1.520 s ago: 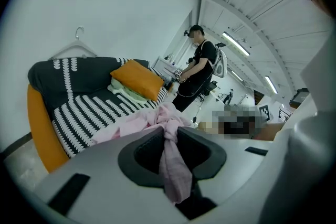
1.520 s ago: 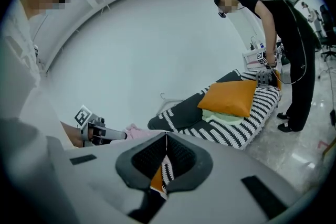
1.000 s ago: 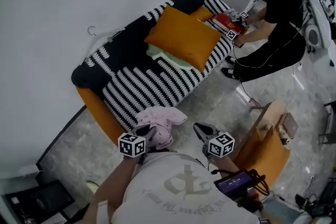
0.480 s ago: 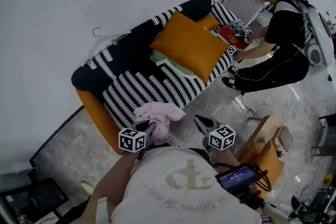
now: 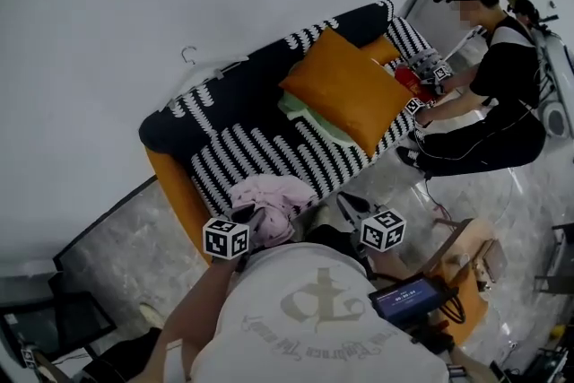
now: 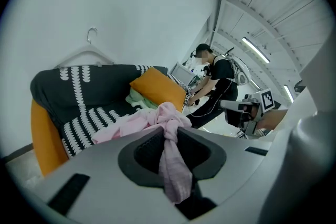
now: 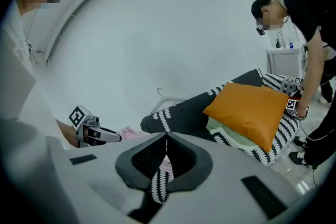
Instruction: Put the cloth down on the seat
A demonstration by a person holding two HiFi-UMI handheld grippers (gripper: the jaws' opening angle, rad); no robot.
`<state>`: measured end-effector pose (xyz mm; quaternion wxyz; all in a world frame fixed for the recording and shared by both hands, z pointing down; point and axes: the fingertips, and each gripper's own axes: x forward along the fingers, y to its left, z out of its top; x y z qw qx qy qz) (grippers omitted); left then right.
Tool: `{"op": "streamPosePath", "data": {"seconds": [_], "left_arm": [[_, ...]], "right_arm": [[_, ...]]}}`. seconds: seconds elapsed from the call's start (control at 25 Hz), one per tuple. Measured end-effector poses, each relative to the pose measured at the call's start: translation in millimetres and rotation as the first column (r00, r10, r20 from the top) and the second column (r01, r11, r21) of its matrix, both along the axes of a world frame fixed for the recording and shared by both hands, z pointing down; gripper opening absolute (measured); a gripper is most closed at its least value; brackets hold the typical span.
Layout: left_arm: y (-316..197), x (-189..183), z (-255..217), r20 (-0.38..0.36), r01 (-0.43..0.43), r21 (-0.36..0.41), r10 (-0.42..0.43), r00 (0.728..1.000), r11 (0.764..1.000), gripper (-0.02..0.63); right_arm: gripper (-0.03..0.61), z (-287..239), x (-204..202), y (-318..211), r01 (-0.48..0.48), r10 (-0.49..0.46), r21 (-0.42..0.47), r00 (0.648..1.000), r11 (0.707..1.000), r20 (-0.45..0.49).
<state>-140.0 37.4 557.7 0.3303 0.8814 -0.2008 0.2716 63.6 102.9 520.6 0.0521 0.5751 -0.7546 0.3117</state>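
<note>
Gripping a twisted neck of the pink cloth (image 6: 167,122), the left gripper (image 5: 254,218) has its jaws clenched on the fabric. A tail hangs back between the jaws, and the bulk of the bundle is bunched just beyond their tips. The right gripper (image 7: 167,138) is held beside it, apart from the cloth, with its jaws closed together on nothing.

Change over the last second: both grippers and the person have advanced toward the sofa (image 5: 215,117). In the head view the bundle previously sat at the front corner, largely over the floor (image 5: 117,256). It now overlaps the front edge of the striped seat (image 5: 242,161). The grip itself has not altered.

Consequence for the task: the cloth is judged to be at the seat but not yet put down. No view confirms that it touches the upholstery. The remaining steps are probably a short lowering and then release by the left gripper. The open striped area directly ahead is a suitable drop zone.

Farther along the seat, an orange cushion (image 5: 350,90) lies on pale green fabric (image 5: 309,114), well apart from the bundle. A hanger (image 5: 199,65) rests at the backrest. At the far end, a second person (image 5: 502,94) leans over the sofa.
</note>
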Motion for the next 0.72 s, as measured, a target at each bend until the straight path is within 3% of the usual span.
{"op": "streamPosePath", "data": {"seconds": [0.4, 0.72], "left_arm": [[-42.5, -12.9, 9.3, 0.030, 0.171, -0.021, -0.171, 0.985, 0.985, 0.089], [-75.9, 17.7, 19.8, 0.070, 0.232, -0.040, -0.229, 0.971, 0.972, 0.089]], "right_arm": [[0.017, 15.3, -0.4, -77.1, 0.157, -0.156, -0.024, 0.988, 0.987, 0.014], [0.017, 30.2, 27.8, -133.7, 0.261, -0.260, -0.059, 0.965, 0.963, 0.026]]}}
